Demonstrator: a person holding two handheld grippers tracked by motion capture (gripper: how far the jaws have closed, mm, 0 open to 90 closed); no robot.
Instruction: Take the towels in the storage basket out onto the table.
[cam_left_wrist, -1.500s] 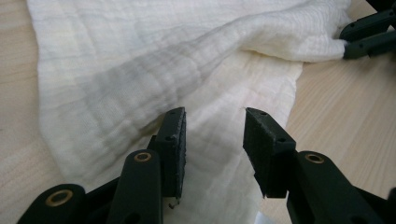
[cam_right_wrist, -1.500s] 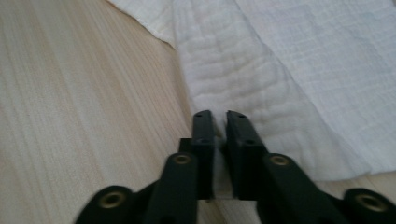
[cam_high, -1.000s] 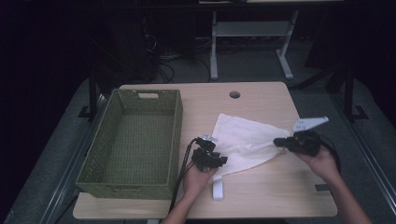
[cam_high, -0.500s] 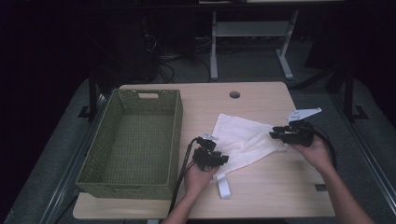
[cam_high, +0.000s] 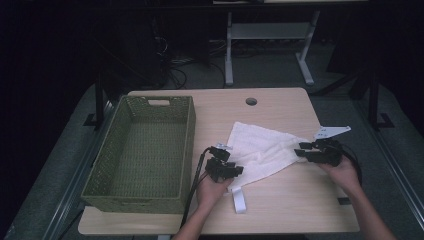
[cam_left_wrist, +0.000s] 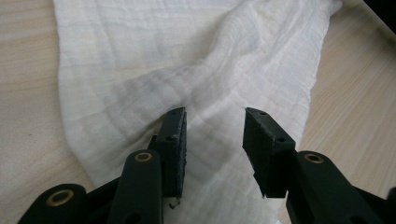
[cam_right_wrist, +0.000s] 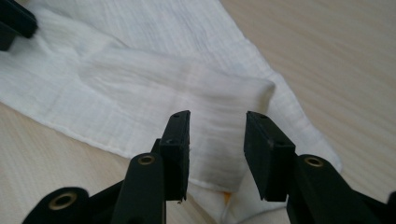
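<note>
Partly cloth (cam_high: 260, 152) under left tool (cam_high: 235, 169)

We are viewing a white cloth (cam_high: 260, 150) lying on the wooden table (cam_high: 280, 205) beside a green woven basket (cam_high: 145, 150). We are seeing the left gripper (cam_high: 235, 167) and right gripper (cam_high: 302, 150) resting at its opposite ends.

— What are you working on?
— Your white cloth (cam_high: 263, 150): thin, crinkled weave, lying flat but rumpled on the right half of the table, just right of the basket.
— How is it lying?
— One corner points toward the far edge, another stretches out to your right; a fold ridge runs across its middle, and a narrow strip trails off its near edge.
</note>
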